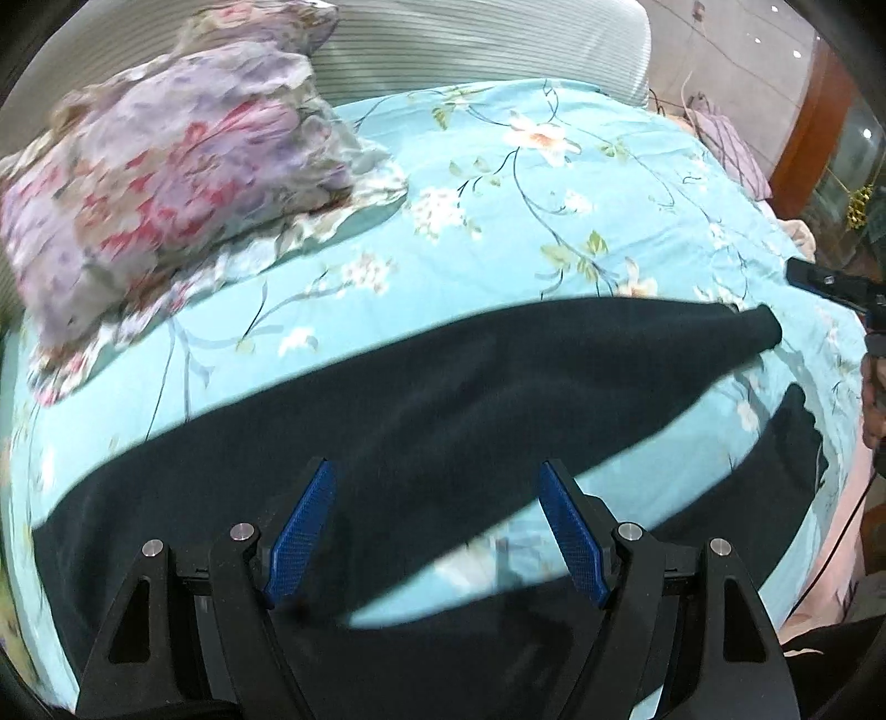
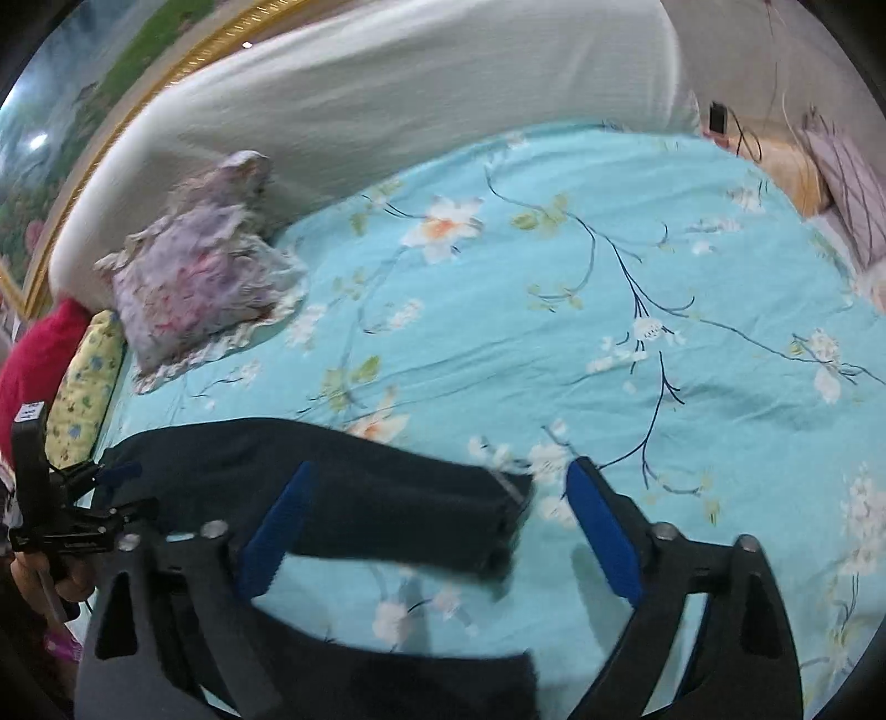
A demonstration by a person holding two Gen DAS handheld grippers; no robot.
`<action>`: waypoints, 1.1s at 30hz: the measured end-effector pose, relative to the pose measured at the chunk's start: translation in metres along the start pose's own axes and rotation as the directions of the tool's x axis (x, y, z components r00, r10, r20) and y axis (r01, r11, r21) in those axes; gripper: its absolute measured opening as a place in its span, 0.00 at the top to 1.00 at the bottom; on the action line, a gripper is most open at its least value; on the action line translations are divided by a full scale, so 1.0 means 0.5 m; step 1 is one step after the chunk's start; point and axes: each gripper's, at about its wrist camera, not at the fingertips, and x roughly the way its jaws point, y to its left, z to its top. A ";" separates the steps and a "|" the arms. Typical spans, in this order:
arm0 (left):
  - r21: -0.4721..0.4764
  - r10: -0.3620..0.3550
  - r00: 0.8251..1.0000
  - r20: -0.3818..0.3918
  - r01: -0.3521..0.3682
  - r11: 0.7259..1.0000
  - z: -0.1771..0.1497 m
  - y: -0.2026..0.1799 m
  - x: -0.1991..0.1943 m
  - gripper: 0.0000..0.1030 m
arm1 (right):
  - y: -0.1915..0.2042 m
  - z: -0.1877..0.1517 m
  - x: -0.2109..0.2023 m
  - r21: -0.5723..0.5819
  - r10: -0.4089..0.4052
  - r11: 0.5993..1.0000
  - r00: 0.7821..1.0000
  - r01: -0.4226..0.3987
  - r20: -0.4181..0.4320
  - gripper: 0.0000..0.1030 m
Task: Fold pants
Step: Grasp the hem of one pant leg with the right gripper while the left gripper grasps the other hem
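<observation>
Dark navy pants (image 1: 443,399) lie spread on the turquoise floral bed sheet (image 1: 554,194), legs apart and pointing right. My left gripper (image 1: 437,471) is open above the upper part of the pants, holding nothing. In the right wrist view the far pant leg (image 2: 354,487) ends in a cuff (image 2: 509,520) between the blue pads, and the near leg (image 2: 421,681) runs along the bottom. My right gripper (image 2: 443,476) is open and empty over that cuff. It also shows at the right edge of the left wrist view (image 1: 830,282). The left gripper shows at the left edge of the right wrist view (image 2: 119,490).
A purple and red floral pillow (image 1: 166,183) lies at the back left of the bed, against a pale striped headboard (image 1: 476,50). A yellow floral cushion (image 2: 88,382) and a red cloth (image 2: 33,360) sit at the bed's left edge. A purple plaid pillow (image 2: 847,177) lies at the far right.
</observation>
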 end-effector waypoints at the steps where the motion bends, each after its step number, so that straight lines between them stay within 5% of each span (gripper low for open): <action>1: 0.012 -0.010 1.000 -0.006 0.010 1.000 0.020 0.002 0.011 0.26 | -0.006 0.004 0.008 0.007 0.001 1.000 1.000 -0.001 -0.012 0.24; 15: 0.177 -0.091 0.990 -0.111 0.110 0.978 0.169 -0.016 0.157 0.26 | -0.061 0.028 0.133 0.019 -0.006 1.000 0.975 0.010 -0.220 0.31; 24: 0.263 -0.174 0.956 -0.238 0.236 0.935 0.183 -0.052 0.223 0.26 | -0.072 0.016 0.162 0.033 0.028 0.999 0.956 -0.019 -0.293 0.38; 27: 0.295 -0.169 0.945 -0.281 0.252 0.922 0.176 -0.066 0.238 0.26 | -0.074 0.016 0.168 0.035 0.033 0.999 0.951 -0.023 -0.308 0.44; 31: 0.318 -0.166 0.931 -0.324 0.273 0.908 0.160 -0.082 0.256 0.32 | -0.080 0.017 0.171 0.048 0.057 0.998 0.941 -0.043 -0.333 0.74; 33: 0.322 -0.173 0.930 -0.324 0.280 0.904 0.159 -0.085 0.258 0.54 | -0.077 0.015 0.170 0.044 0.068 0.997 0.937 -0.057 -0.342 0.83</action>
